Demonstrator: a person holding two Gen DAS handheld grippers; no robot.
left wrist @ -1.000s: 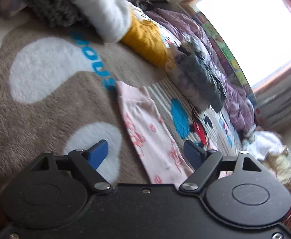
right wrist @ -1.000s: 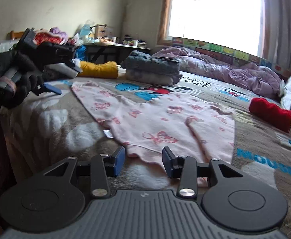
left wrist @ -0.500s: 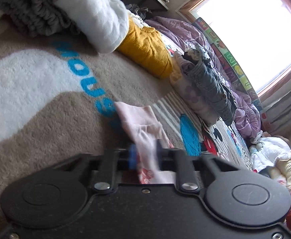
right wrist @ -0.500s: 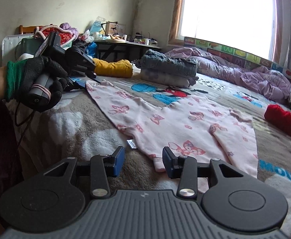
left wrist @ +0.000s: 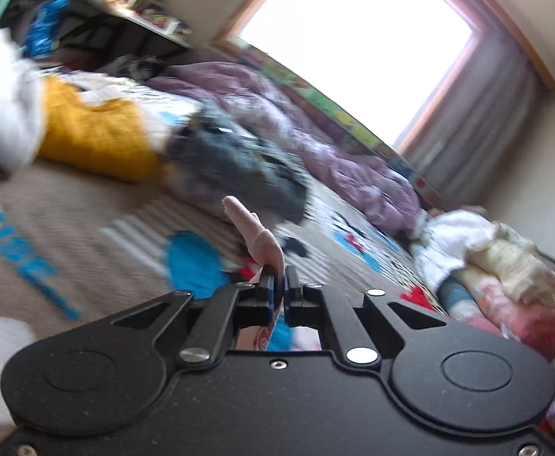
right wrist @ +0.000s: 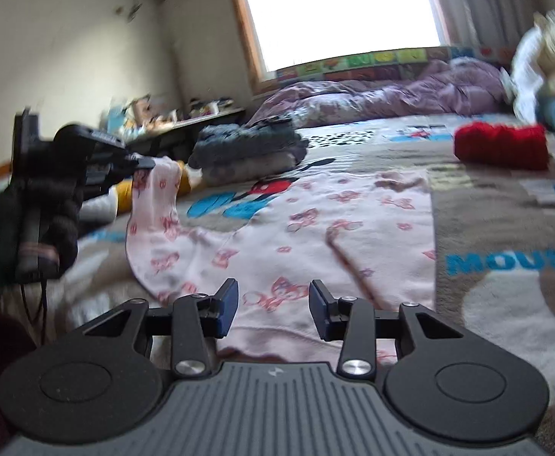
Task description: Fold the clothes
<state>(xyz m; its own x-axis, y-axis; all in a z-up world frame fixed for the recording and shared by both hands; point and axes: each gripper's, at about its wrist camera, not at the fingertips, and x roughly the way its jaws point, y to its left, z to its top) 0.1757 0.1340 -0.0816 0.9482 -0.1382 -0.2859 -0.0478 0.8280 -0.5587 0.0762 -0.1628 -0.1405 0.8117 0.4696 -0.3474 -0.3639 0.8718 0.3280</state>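
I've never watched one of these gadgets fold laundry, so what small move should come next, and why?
Probably carry the lifted sleeve across over the body. The left gripper is shut on the sleeve of the pink butterfly-print cotton top, holding it raised off the cartoon-print blanket, while the right gripper hangs open over the near hem.

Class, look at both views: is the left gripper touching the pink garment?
Touching. In the left wrist view the left gripper is shut on a fold of the pink garment; the right wrist view shows that sleeve lifted off the blanket.
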